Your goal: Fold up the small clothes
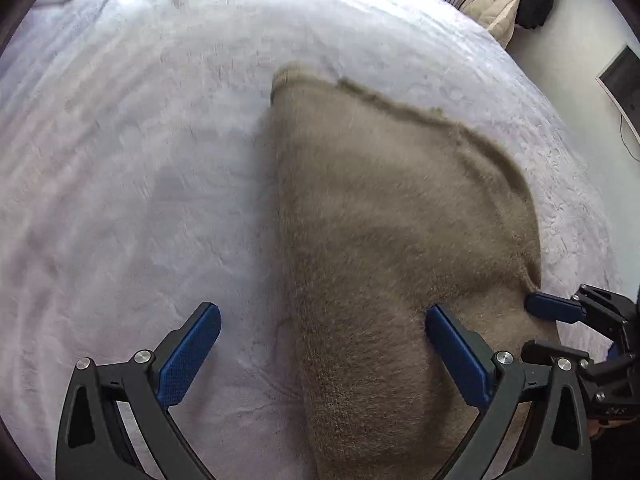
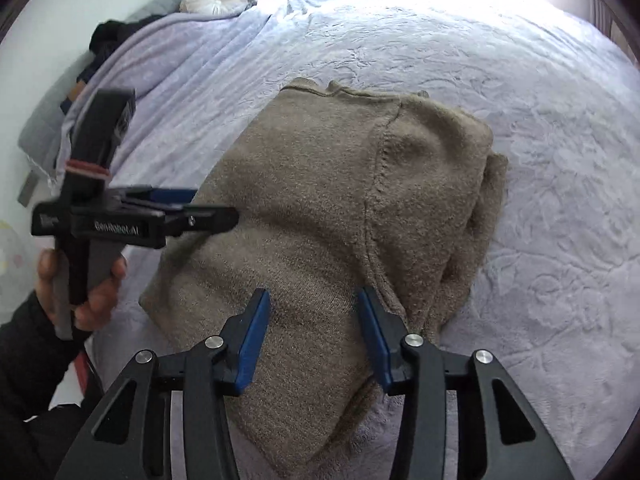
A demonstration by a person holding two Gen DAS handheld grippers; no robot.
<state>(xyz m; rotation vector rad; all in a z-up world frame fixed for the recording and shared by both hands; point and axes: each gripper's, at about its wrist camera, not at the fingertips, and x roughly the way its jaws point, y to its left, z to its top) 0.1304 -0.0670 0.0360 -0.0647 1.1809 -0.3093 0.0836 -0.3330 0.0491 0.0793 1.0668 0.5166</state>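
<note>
While the sweater (image 2: 320, 208) lies folded, both grippers (image 1: 322, 344) (image 2: 314, 336) hover spread, holding nothing

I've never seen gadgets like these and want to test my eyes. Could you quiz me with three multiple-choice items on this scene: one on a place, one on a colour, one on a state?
1. Where does the brown knitted garment lie?
A. On a wooden floor
B. On the pale lilac bedspread
C. In a basket

2. What colour are the pads on the right tool?
A. Blue
B. Red
C. Yellow

3. How does the left tool stand?
A. Clamped on a sock
B. Shut with nothing in it
C. Open, with nothing gripped

Answers:
1 B, the garment rests folded over on the quilted bedspread in both views.
2 A, both pads show blue against the black frame.
3 C, its pads stand wide apart above cloth and bedspread, pressing on neither.
</note>
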